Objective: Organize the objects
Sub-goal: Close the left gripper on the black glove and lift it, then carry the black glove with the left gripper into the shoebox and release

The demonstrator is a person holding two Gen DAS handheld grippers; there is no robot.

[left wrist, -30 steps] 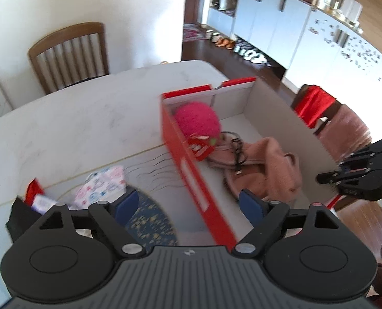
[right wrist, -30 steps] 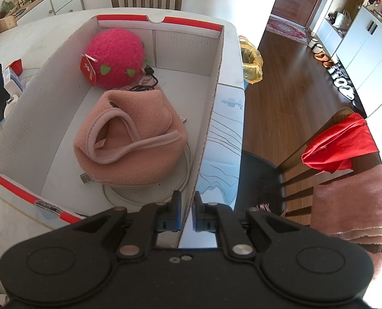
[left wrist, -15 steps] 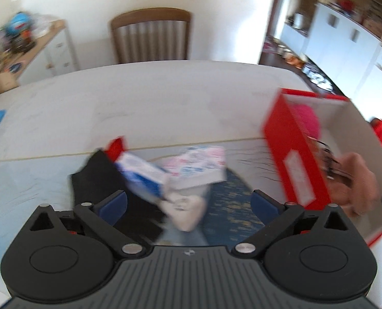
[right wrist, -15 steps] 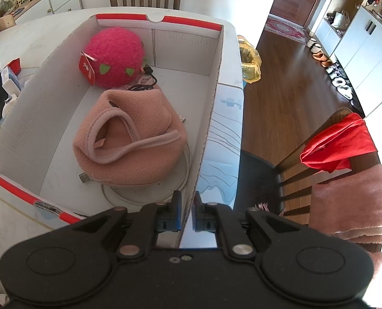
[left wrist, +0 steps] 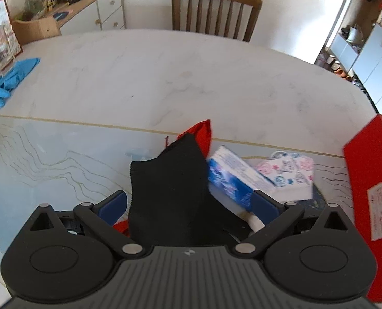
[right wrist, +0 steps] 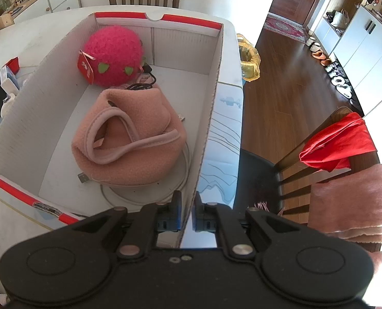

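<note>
While spread wide, left claw (left wrist: 188, 200) straddles black cloth (left wrist: 170, 185).

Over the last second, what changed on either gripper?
The left gripper swung away from the red box to the pile beside it; its jaws have just been opening and now straddle the black cloth without pressing it. Nothing was picked up or released. The right gripper stayed shut on the box wall; the pink hat and plush ball are unmoved.
</note>
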